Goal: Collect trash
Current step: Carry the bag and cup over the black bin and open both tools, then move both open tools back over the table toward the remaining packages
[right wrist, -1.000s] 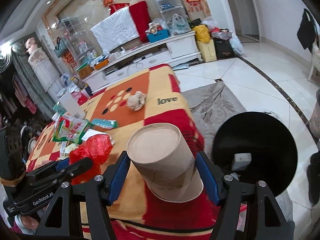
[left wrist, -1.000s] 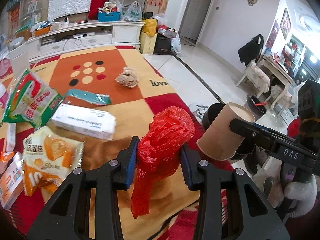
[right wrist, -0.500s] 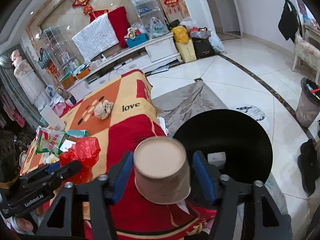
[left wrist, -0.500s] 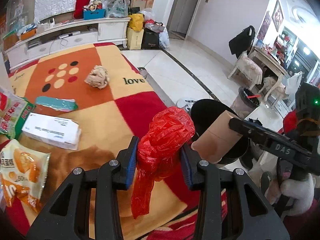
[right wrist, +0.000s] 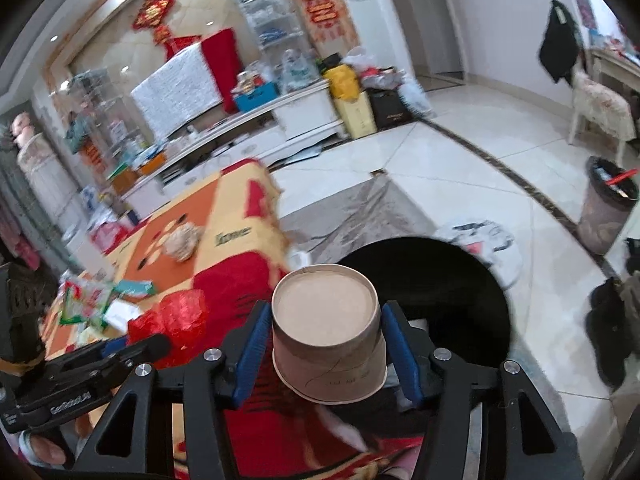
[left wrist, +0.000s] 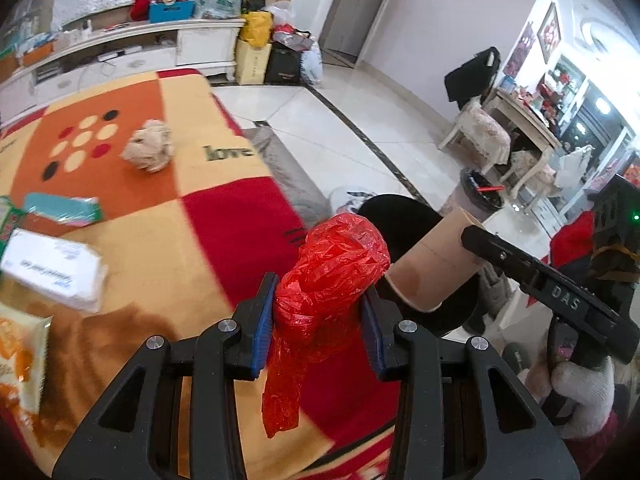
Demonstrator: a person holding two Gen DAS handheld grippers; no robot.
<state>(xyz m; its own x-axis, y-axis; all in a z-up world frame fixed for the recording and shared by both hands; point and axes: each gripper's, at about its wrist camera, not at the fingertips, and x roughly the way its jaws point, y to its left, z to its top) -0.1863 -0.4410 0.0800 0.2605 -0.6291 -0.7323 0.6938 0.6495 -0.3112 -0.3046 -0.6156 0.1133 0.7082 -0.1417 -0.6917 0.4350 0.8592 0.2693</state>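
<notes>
**Entry: two items in transit to bin — hazards at release**

- Left tongs [left wrist: 318,324]: closed tight on a crumpled red plastic bag [left wrist: 328,276]; a loose tail of film hangs below the pads. Held over the near edge of the blanket-covered surface [left wrist: 168,240], beside the bin but, as far as the left view shows, not yet over its mouth
- Right tongs [right wrist: 326,344]: clamped on an upturned brown paper cup [right wrist: 326,332], base toward the camera, after closing in over the last moment. Cup sits over the near rim of the black bin [right wrist: 472,300]
- Risk, cup: thin wall under a firm squeeze may buckle and slip out askew; let go this close to the rim, it could strike the edge and roll onto the tiled floor [right wrist: 460,160]
- Risk, bag: light film may cling to a pad or drift on release; dropped from here it would likely land on the surface
- Risk, tongs: both close together near the bin, so a sideways swing could knock them
- Remaining on surface: crumpled paper ball [left wrist: 148,150], white box [left wrist: 54,274], snack packets, blurred
</notes>
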